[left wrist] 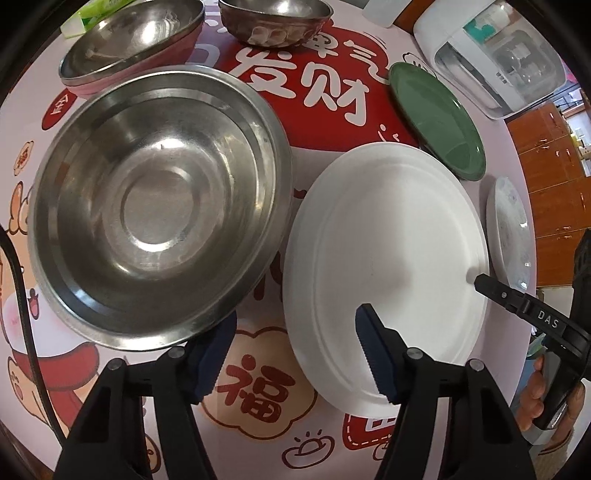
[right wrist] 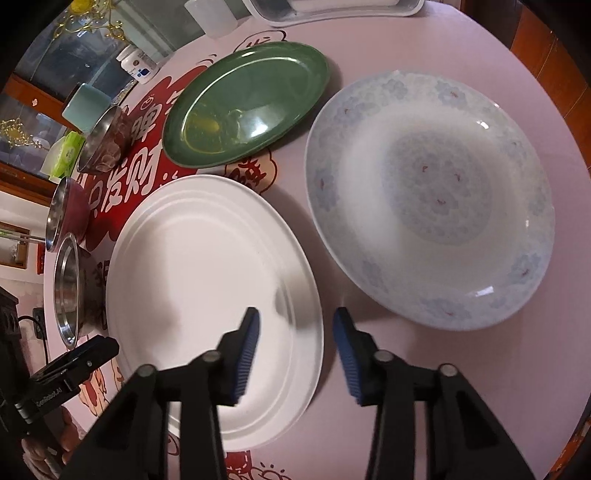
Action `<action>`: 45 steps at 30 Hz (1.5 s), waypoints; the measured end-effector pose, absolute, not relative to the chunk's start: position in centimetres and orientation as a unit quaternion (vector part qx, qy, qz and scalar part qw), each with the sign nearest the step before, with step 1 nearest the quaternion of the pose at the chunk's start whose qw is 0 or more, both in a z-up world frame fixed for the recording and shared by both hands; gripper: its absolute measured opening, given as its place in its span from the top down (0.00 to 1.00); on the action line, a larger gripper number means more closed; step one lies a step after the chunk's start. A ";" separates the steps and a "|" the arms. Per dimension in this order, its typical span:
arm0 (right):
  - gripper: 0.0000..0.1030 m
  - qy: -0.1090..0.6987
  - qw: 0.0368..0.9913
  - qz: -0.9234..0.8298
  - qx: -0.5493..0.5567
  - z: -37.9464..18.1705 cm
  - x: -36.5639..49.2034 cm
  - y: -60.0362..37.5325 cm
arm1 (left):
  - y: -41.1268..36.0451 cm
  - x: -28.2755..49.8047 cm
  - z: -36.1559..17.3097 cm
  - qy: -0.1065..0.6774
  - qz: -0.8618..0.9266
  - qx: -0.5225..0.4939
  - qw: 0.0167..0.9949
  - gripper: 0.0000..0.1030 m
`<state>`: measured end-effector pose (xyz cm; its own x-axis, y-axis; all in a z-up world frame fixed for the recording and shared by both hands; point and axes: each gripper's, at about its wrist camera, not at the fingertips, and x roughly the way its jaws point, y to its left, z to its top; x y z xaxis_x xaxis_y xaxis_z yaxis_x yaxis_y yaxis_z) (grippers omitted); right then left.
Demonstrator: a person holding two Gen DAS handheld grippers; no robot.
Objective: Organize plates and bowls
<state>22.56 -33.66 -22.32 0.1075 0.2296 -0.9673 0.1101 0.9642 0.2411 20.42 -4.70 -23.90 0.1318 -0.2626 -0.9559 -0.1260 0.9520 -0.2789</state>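
Note:
A white plate (left wrist: pixel 388 240) (right wrist: pixel 207 288) lies on the printed tablecloth. My left gripper (left wrist: pixel 291 354) stands open astride its near left rim, one blue pad over the plate, the other beside the large steel bowl (left wrist: pixel 159 206). My right gripper (right wrist: pixel 297 354) is open astride the plate's right rim, with a gap between the pads and the plate. Each gripper shows at the edge of the other's view. A green plate (left wrist: pixel 436 118) (right wrist: pixel 243 103) and a blue floral plate (left wrist: pixel 509 229) (right wrist: pixel 432 199) lie nearby. Two smaller steel bowls (left wrist: pixel 129 40) (left wrist: pixel 273 18) stand farther back.
A white appliance (left wrist: pixel 491 55) stands behind the green plate. A green tissue pack (left wrist: pixel 96 14), a pill bottle (right wrist: pixel 138 64) and a pale cup (right wrist: pixel 85 105) sit along the far side. The round table's edge (right wrist: pixel 565 110) curves close behind the floral plate.

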 end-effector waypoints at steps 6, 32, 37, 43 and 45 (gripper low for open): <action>0.77 0.669 0.731 0.041 0.125 -22.8 22.8 -33.7 | -5.1 21.0 -24.7 0.664 -0.038 -0.150 0.732 0.40; 0.80 0.627 0.774 0.036 0.077 -17.9 15.0 -32.9 | -6.2 15.9 -20.1 0.648 -0.090 -0.103 0.749 0.80; 0.80 0.628 0.774 0.027 0.077 -17.7 10.7 -33.3 | -6.7 12.4 -20.3 0.654 -0.108 -0.082 0.745 0.79; 0.79 0.629 0.774 0.019 0.071 -18.2 5.4 -33.1 | -6.5 8.5 -21.4 0.661 -0.117 -0.076 0.737 0.79; 0.79 0.633 0.770 0.024 0.071 -18.5 4.3 -32.9 | -6.2 7.5 -21.6 0.661 -0.115 -0.072 0.738 0.79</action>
